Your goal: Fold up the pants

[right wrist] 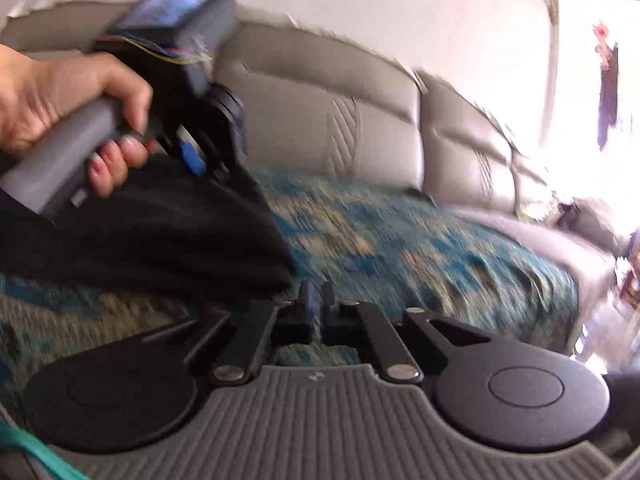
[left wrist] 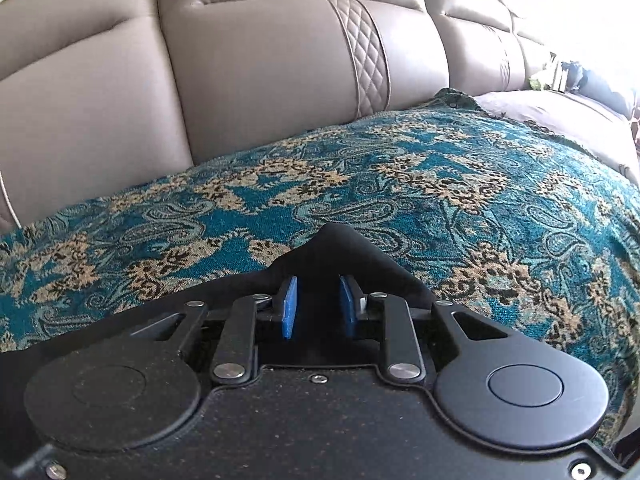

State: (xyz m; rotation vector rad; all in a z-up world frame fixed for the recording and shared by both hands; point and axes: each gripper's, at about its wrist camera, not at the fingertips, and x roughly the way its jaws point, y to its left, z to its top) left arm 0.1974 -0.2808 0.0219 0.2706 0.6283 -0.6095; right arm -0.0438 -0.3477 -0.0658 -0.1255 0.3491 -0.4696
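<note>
Looking along my left gripper (left wrist: 318, 300), I am seeing its blue pads (left wrist: 290, 308) standing a little apart with a peak of the black pants (left wrist: 340, 248) bunched between them; the fabric is filling the gap, so I am reading this as a clamp on the pants. The pants are lying over a teal and tan patterned throw (left wrist: 460, 184) that is covering the seat of a beige leather sofa (left wrist: 260, 64). From my right gripper (right wrist: 317, 300), which is blurred, I am seeing its fingers drawn together with nothing between them, just beside the edge of the pants (right wrist: 160, 232). In that view a hand (right wrist: 60, 100) is gripping the grey handle of the left gripper (right wrist: 196, 160), with the pants hanging below it.
</note>
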